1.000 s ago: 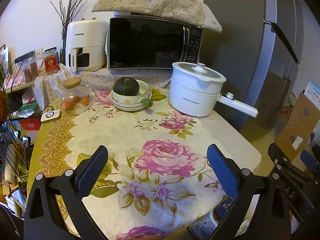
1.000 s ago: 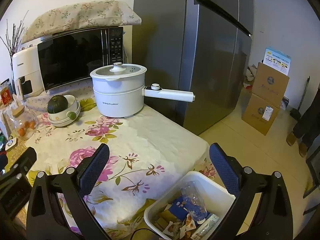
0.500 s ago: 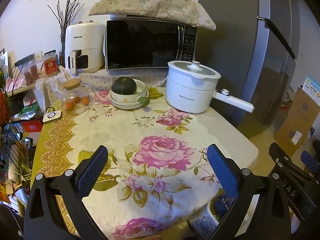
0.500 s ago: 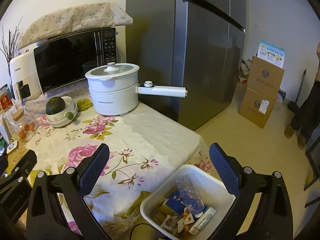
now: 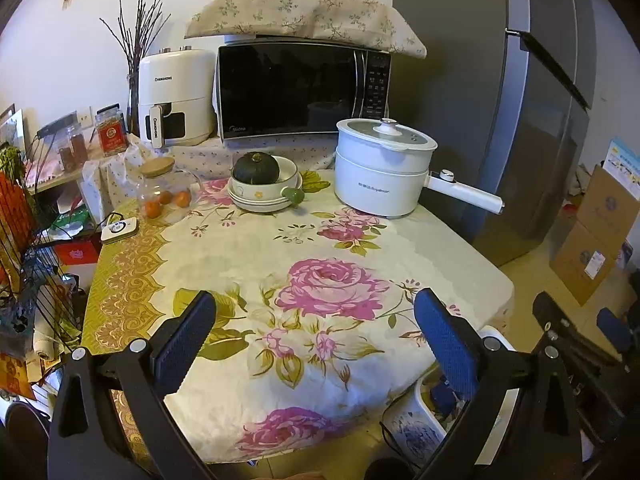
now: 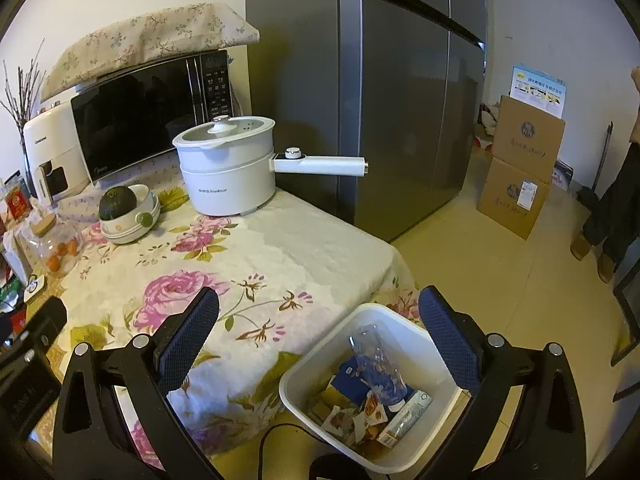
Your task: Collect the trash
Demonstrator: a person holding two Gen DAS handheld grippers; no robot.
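A white trash bin (image 6: 352,328) stands on the floor by the table's near right corner. It holds a crushed clear plastic bottle (image 6: 376,364), blue packets and several wrappers. Its corner also shows in the left wrist view (image 5: 416,424). My right gripper (image 6: 318,332) is open and empty, above the bin and the table edge. My left gripper (image 5: 314,338) is open and empty, above the near part of the floral tablecloth (image 5: 320,280). The right gripper's body shows at the right edge of the left wrist view (image 5: 580,344).
On the table stand a white electric pot (image 5: 384,168) with a long handle, stacked bowls with a dark squash (image 5: 260,184), and a glass jar of oranges (image 5: 164,192). A microwave (image 5: 300,88) and air fryer (image 5: 172,96) stand behind. A fridge (image 6: 400,100) and cardboard boxes (image 6: 520,168) are to the right.
Both grippers have drawn back and risen from the table; more of the tablecloth and the bin show. Both stay open and empty.
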